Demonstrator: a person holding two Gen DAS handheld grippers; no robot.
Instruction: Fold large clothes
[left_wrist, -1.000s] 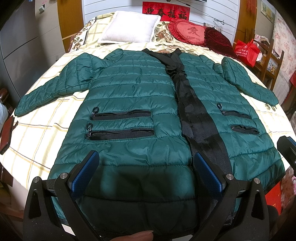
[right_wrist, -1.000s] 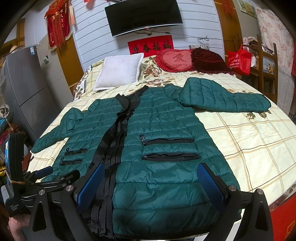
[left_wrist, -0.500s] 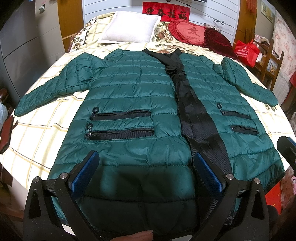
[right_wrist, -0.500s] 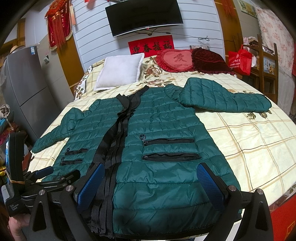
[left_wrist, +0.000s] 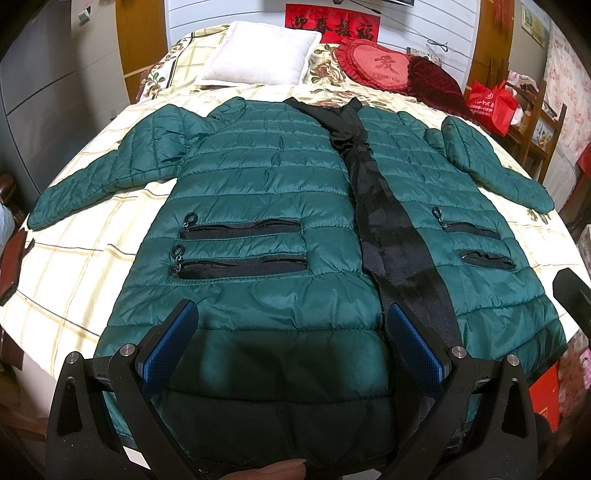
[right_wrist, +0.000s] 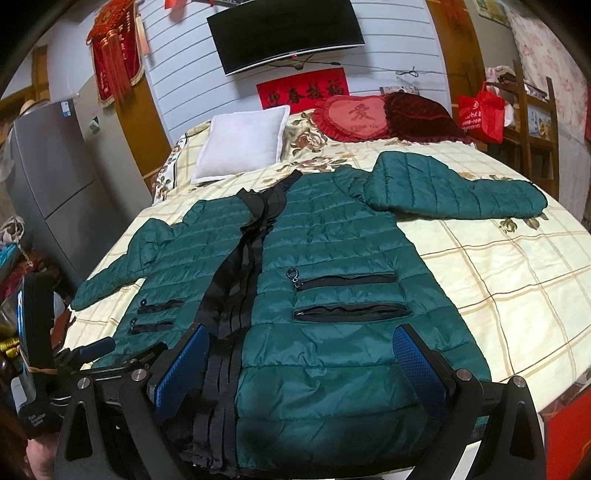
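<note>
A dark green quilted jacket lies front up and spread flat on the bed, both sleeves out to the sides, with a black placket running down its middle. My left gripper hangs open above the hem on the jacket's left half, nothing between its blue pads. My right gripper also stands open, over the hem on the right half. The left gripper's body shows at the left edge of the right wrist view.
The bed has a cream checked sheet. A white pillow, a red heart cushion and a dark red cushion lie at the headboard. A wooden rack with a red bag stands right; a grey cabinet left.
</note>
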